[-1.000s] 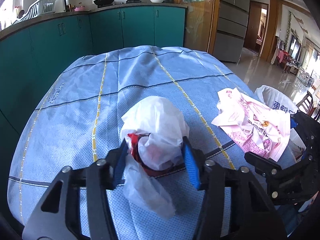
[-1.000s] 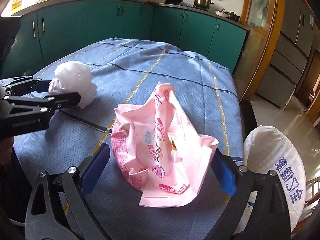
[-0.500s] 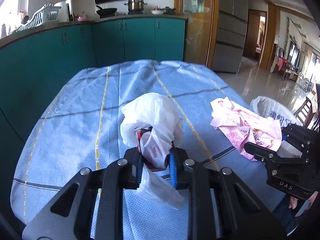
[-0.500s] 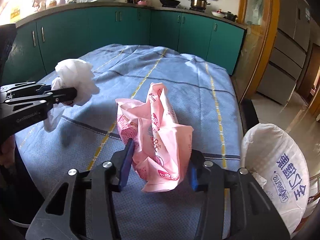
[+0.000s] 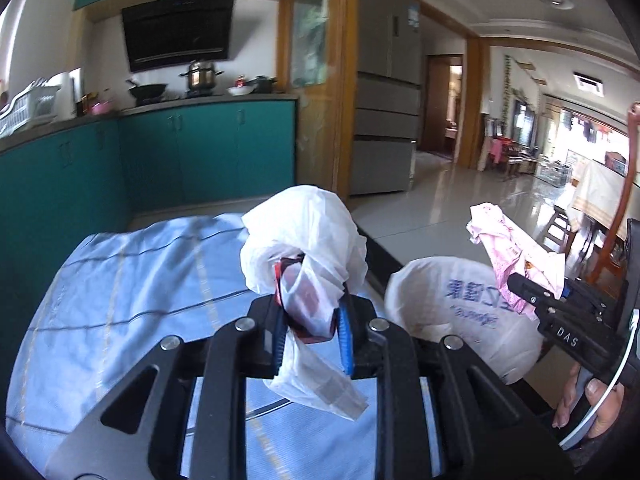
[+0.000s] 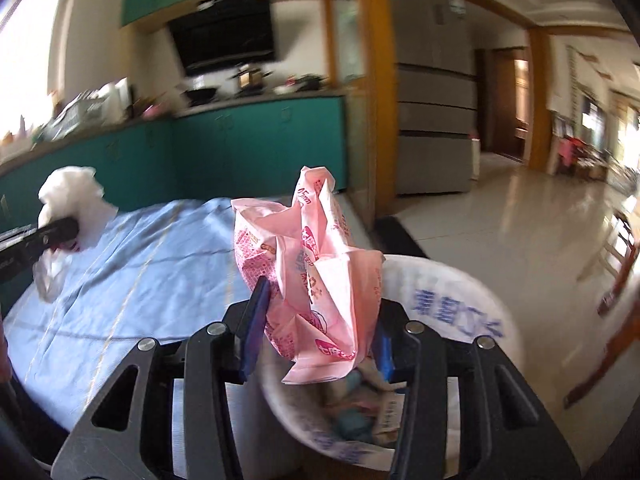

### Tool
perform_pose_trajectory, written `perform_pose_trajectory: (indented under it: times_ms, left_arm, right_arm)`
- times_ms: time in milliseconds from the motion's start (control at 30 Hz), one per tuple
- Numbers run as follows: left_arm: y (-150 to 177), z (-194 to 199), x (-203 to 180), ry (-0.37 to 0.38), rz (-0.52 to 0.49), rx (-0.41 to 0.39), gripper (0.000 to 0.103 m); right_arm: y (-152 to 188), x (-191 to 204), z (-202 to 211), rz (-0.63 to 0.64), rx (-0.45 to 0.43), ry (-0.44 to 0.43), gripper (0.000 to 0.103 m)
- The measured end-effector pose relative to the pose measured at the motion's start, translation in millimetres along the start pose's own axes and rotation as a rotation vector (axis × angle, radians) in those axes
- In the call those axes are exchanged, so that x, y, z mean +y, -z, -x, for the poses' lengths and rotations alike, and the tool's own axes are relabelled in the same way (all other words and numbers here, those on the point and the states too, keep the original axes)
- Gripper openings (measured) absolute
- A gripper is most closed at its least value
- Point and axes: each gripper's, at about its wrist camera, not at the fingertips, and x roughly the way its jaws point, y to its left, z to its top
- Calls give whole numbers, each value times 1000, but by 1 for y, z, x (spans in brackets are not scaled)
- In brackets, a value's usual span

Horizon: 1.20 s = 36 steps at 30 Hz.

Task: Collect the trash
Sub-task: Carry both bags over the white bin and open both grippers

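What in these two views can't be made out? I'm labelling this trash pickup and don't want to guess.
- White plastic bag, left wrist view: the red thing inside is wrapped, so unidentifiable.
- Trash bag, right wrist view: contents blurred and partly behind the pink wrapper.
- Right gripper, left wrist view: its far finger is hidden by the wrapper.
- Countertop items, right wrist view: motion-blurred.

The right gripper (image 5: 560,300) carries white letters "DAS" on its black body. The pink wrapper (image 6: 316,276) shows "0.5mm" near its top fold, with red Chinese characters too crumpled to read. The white trash bag (image 6: 448,308) has large blue Chinese characters, blurred and mirrored from here, not legible.
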Motion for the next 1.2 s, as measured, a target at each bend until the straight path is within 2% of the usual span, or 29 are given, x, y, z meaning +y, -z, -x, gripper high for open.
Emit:
perform_pose_trajectory:
  times_ms: [133,233,400,500,733,867,1000,1067,1133,1200]
  left_arm:
    - [-10,-26,-45,118,-35,9,22]
    - [-9,-52,-71,181,-30,40,22]
    - [0,-96,-121,219,-74,78,22]
    - [9,-126,-145,243,-79,130,23]
    - [32,-178,-155,257,-33,252,26]
    - [32,-185,-150,263,-10,266,30]
    - [27,-184,-147,250,-6,250,42]
    - [24,-179,-144,244,-11,245,47]
    - [22,-172,-142,222,-25,228,61]
    - [18,-161,-138,199,-30,199,67]
  right_arm:
    - [5,-47,12,-137,-24,60,46]
    - [10,-59,16,-148,-24,128,46]
    - [19,-65,11,-125,19,180,46]
    - [21,-69,8,-133,30,192,45]
    - [23,-70,-3,-131,71,204,46]
    - [22,-70,-12,-127,97,209,46]
    - [18,-67,-20,-121,111,205,47]
    - [16,-66,-23,-119,112,207,52]
    - [17,-66,-24,-120,113,206,59]
    - [17,-64,-29,-120,122,199,61]
